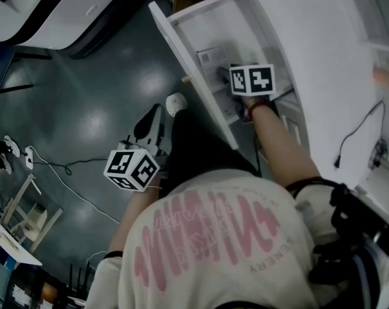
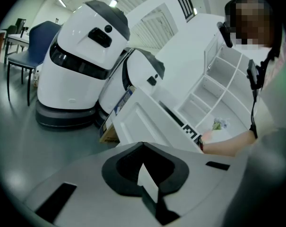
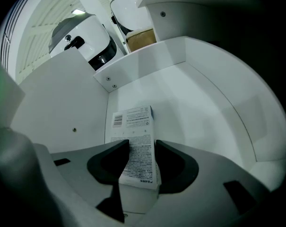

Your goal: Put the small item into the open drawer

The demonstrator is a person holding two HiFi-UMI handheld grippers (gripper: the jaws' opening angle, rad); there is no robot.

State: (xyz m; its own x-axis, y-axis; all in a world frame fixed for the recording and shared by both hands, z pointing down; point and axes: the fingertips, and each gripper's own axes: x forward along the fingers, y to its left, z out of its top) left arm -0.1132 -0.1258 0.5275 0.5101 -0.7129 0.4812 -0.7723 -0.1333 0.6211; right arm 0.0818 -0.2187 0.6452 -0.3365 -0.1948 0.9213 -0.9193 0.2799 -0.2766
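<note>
The right hand-held gripper grips the small printed box inside the open white drawer, toward one o'clock in the head view, so seemingly only release remains, while the left hand-held gripper, closed and empty, hangs at eight o'clock.

Open drawer juts out from the cabinet over the floor. Small box inside the drawer, close to one side wall, between the right gripper jaws. Left gripper outside the drawer, well apart. Shoe on the floor just beside the drawer front. Two robots side by side beyond the drawer.
</note>
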